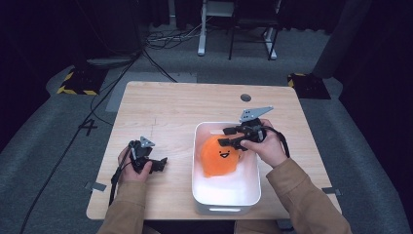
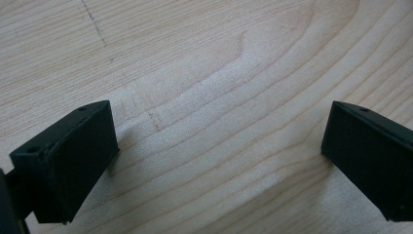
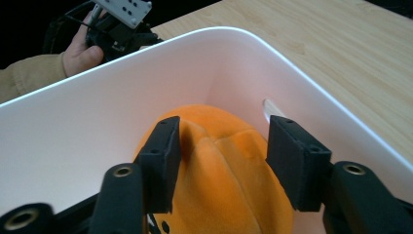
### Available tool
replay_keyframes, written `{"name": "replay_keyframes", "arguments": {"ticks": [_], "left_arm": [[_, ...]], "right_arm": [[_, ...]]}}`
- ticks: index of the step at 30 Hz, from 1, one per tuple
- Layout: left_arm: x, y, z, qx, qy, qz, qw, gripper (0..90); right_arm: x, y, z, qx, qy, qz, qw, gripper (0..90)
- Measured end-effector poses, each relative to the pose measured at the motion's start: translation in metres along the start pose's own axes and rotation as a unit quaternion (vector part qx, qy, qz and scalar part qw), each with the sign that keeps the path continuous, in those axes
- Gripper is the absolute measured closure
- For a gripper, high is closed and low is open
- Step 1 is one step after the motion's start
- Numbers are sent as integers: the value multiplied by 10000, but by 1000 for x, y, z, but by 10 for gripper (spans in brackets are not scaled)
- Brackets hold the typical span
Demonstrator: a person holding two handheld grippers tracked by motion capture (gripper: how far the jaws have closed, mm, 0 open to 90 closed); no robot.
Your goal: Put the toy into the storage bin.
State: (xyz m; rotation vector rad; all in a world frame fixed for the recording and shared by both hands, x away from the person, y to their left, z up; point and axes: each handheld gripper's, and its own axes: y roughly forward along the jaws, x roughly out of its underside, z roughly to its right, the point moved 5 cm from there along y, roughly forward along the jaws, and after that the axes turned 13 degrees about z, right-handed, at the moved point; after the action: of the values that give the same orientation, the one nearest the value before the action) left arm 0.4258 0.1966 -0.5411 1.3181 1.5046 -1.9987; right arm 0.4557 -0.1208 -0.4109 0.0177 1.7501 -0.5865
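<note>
White bin sits on the wooden table, right of centre, at the near edge. Orange plush toy with a small face lies inside the bin, toward its left wall. Right gripper is over the bin's far half, tips just above the plush's far end. In the right gripper view its jaws are part open, one each side of the plush's top; contact unclear, nothing clamped. Left gripper rests on the table left of the bin, well apart from the plush. Its own view shows jaws spread wide over bare wood. Beyond the bin: floor cables, chair legs.
</note>
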Motion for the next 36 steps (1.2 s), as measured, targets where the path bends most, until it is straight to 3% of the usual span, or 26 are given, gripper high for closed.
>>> {"name": "replay_keyframes", "arguments": {"ticks": [4,17,28,36], "left_arm": [[0,0,0,-6,-6,1,10000,3],[0,0,0,-32,-14,21,10000,3],[0,0,0,-33,-15,21,10000,3],[0,0,0,-15,-14,4,10000,3]], "right_arm": [[-3,-4,3,14,45,155,9999,432],[-20,-24,2,-3,-155,575,9982,416],[-26,-59,7,447,-310,629,9965,420],[-23,-88,18,870,-306,755,9929,378]]}}
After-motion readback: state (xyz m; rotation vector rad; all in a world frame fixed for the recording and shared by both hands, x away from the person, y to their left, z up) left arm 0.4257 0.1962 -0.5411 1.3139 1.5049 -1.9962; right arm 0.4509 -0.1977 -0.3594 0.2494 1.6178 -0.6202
